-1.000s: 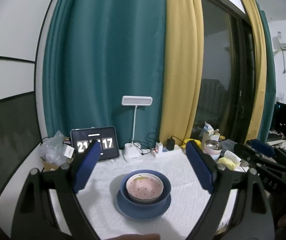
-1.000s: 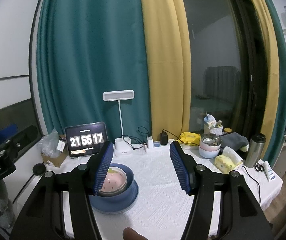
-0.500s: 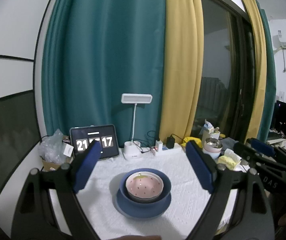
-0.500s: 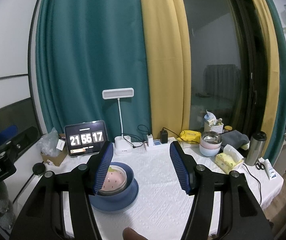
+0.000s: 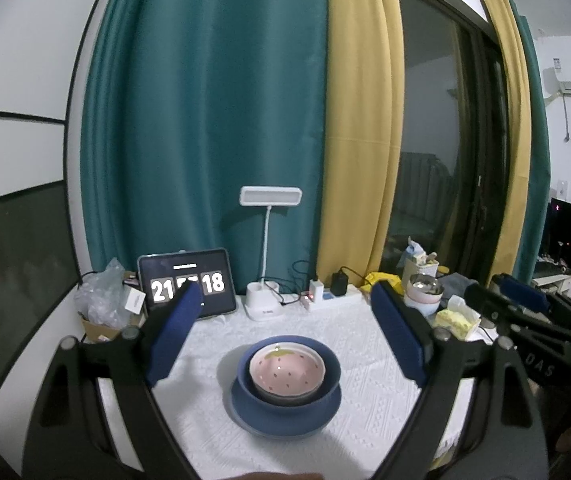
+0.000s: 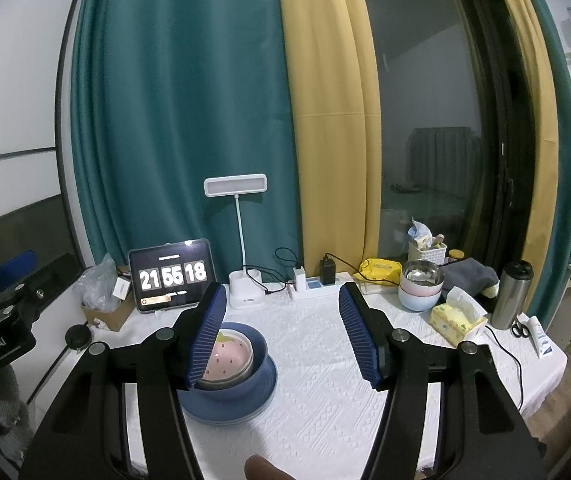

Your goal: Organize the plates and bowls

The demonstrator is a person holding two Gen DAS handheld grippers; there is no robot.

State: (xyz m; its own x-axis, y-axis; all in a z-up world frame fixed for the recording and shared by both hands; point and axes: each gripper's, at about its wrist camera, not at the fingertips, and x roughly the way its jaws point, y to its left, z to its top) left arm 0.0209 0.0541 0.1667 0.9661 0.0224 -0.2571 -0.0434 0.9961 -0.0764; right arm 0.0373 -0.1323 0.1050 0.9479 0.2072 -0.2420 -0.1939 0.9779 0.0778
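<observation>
A pink bowl (image 5: 287, 368) with dark speckles sits inside a dark blue bowl (image 5: 331, 376), which stands on a blue plate (image 5: 285, 426) on the white tablecloth. The stack also shows in the right wrist view, pink bowl (image 6: 227, 360) in blue bowl (image 6: 257, 376) on the plate (image 6: 267, 390). My left gripper (image 5: 285, 332) is open and empty, held above and before the stack. My right gripper (image 6: 283, 332) is open and empty, to the right of the stack; its left finger (image 6: 205, 334) hides part of the bowls.
At the table's back stand a tablet clock (image 6: 171, 274), a white desk lamp (image 6: 245, 292) and a power strip (image 6: 313, 290). At the right are stacked bowls (image 6: 421, 288), a tissue pack (image 6: 459, 320), a steel flask (image 6: 511, 294). A plastic bag and box (image 5: 103, 308) sit at the left.
Both grippers stay open and nearly still, with a slight drift of view. The bowl stack has not moved. The clock changed from 17 to 18.
</observation>
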